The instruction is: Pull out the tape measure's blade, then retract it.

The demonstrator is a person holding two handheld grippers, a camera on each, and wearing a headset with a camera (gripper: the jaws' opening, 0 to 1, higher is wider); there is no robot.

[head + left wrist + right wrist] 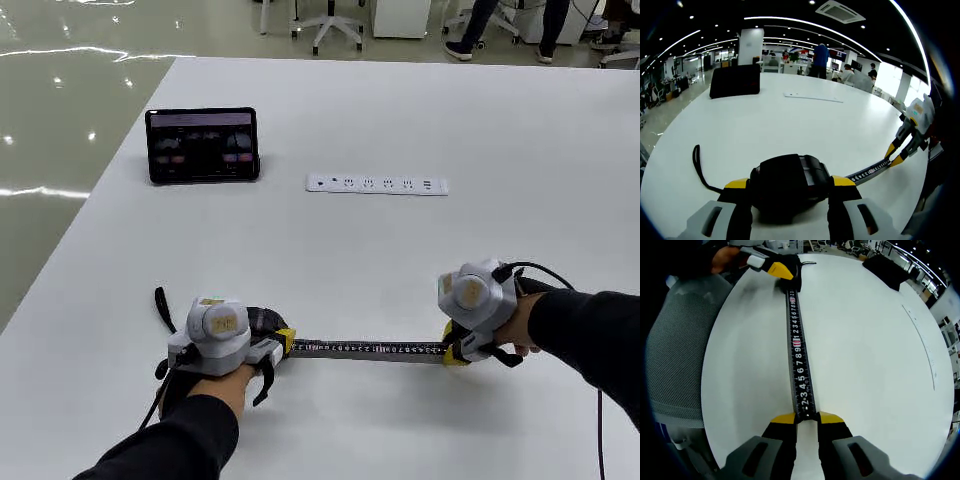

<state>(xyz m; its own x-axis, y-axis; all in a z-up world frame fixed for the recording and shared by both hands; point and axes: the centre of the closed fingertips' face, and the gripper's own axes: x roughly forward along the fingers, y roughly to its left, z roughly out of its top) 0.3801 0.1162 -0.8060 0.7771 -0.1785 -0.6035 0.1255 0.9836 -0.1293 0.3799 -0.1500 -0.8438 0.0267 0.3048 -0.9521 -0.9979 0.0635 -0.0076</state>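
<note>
White table (450, 120), glossy floor (60, 120); left claw (790, 184) clamps tape measure case (790, 170), right claw (802, 417) clamps blade (796, 350).

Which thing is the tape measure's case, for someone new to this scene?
At the near edge of the white table, the left claw grips a black case. Unlike the tablet and power strip farther back, a numbered blade runs from it to the right claw.

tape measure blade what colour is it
The blade is black with white numerals; clearest in the right gripper view.
</note>
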